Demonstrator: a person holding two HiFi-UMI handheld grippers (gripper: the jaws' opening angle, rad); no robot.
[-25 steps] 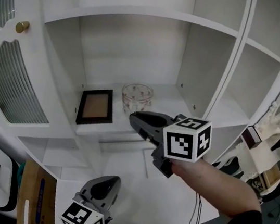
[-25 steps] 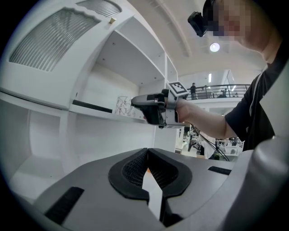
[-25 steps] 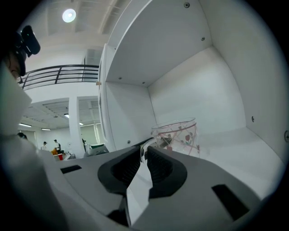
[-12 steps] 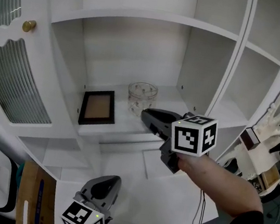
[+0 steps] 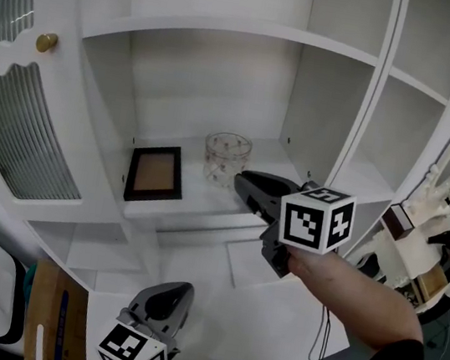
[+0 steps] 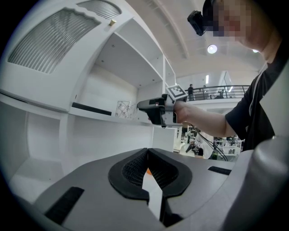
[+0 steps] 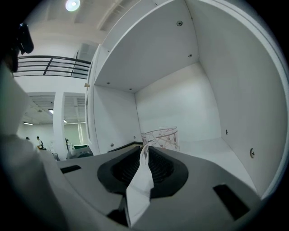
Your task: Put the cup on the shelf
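The glass cup [image 5: 227, 157] stands upright at the middle of the frame on the white shelf [image 5: 204, 205], right of a picture frame [image 5: 155, 172]. The right gripper [image 5: 241, 183] points at it from the right, jaws closed and empty, tips just short of the cup. The left gripper [image 5: 180, 290], bottom centre, is closed and empty too.

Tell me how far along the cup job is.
Done: the cup stands upright on the shelf, beside the picture frame. In hand: nothing; the right tongs are shut and empty, just clear of the cup. The left tongs hang idle below. Left: probably only drawing the right tongs back.
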